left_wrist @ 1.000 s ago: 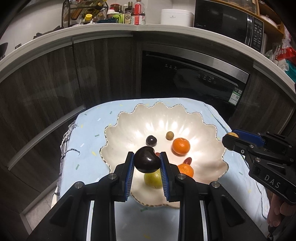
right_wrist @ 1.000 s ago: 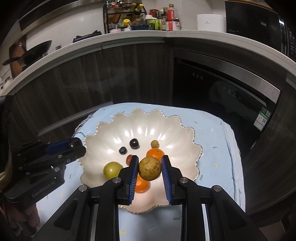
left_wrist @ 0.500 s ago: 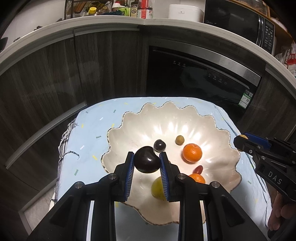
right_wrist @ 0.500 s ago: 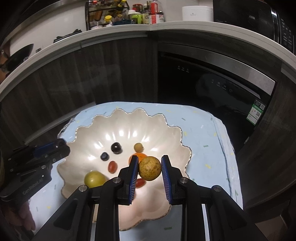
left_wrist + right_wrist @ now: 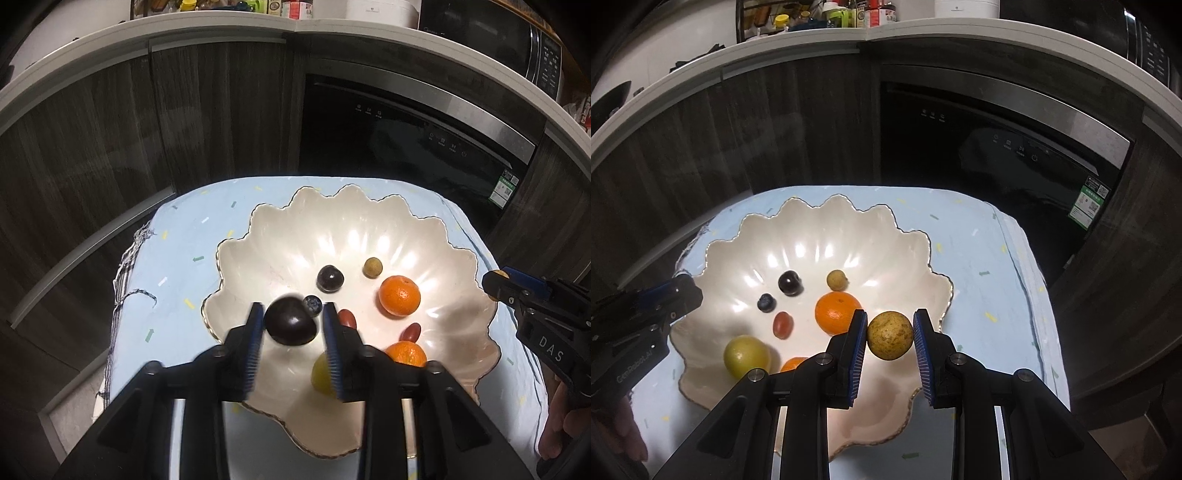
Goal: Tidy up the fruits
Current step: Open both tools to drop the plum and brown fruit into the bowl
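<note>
Left wrist view: your left gripper (image 5: 291, 325) has just been opening. Its blue pads now stand apart from the dark plum (image 5: 290, 322), which sits between them with a visible gap on the right side and a blurred edge; whether the left pad touches it, you cannot tell. The plum is over the near left part of the scalloped white bowl (image 5: 280, 236), just beside a blueberry (image 5: 313, 305).

Right wrist view: your right gripper (image 5: 890, 334) is narrow, with both pads pressed on a speckled yellow-brown fruit (image 5: 890, 335) above the bowl's near right rim. In the bowl lie a mandarin (image 5: 837, 312), a green-yellow fruit (image 5: 747, 355) and a dark cherry (image 5: 789, 282).

Readable writing: "DAS" on the right gripper's body in the left view; "GenRobot.AI", faint, on the left gripper's body in the right view.
</note>
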{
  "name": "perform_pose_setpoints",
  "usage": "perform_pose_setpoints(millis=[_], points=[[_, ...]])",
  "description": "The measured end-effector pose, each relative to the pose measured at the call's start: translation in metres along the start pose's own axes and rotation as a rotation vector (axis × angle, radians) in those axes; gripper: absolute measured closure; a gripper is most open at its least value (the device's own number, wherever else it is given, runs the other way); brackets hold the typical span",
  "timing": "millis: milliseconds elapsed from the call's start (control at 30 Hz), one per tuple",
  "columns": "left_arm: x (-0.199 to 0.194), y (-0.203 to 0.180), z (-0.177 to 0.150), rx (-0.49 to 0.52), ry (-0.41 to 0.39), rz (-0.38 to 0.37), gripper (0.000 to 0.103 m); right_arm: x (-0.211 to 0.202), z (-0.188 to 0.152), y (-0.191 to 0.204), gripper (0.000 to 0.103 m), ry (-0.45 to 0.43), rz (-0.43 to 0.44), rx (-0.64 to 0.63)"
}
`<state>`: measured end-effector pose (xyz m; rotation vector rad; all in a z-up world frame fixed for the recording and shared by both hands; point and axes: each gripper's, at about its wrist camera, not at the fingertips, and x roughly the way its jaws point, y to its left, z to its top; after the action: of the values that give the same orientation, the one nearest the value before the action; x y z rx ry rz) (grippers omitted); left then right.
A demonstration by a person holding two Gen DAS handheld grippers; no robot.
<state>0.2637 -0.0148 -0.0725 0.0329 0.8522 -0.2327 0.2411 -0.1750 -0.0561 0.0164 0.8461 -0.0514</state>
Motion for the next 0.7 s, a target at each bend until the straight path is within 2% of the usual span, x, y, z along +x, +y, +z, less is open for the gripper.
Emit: perform_pose_setpoints(millis=[67, 100, 167, 233, 300, 367, 467, 600, 700], points=[[-0.004, 0.0, 0.0, -0.003, -0.017, 0.018, 0.046, -0.001, 0.0, 0.0, 0.075, 0.0, -0.003, -0.003], [-0.005, 0.0, 0.001, -0.004, -0.023, 0.021, 0.044, -0.002, 0.001, 0.0, 0.074, 0.0, -0.004, -0.005], [-0.008, 0.0, 0.002, -0.001, -0.027, 0.03, 0.041, -0.004, 0.002, 0.0, 0.065, -0.004, -0.011, -0.008], [-0.011, 0.001, 0.003, 0.001, -0.032, 0.039, 0.035, -0.008, 0.003, 0.0, 0.049, -0.018, -0.018, -0.006], [-0.015, 0.001, 0.004, 0.001, -0.042, 0.066, 0.021, -0.013, 0.004, 0.0, 0.042, -0.038, -0.033, -0.006], [-0.019, 0.002, 0.004, -0.004, -0.057, 0.087, 0.013, -0.017, 0.005, 0.0, 0.04, -0.05, -0.045, -0.011], [-0.026, 0.004, 0.005, -0.017, -0.063, 0.095, 0.011, -0.021, 0.006, 0.002, 0.036, -0.058, -0.048, -0.019], [-0.035, 0.005, 0.004, -0.024, -0.074, 0.099, 0.007, -0.03, 0.006, 0.002, 0.026, -0.078, -0.055, -0.008], [-0.042, 0.006, 0.004, -0.029, -0.083, 0.103, 0.005, -0.037, 0.005, 0.003, 0.026, -0.092, -0.058, -0.003]])
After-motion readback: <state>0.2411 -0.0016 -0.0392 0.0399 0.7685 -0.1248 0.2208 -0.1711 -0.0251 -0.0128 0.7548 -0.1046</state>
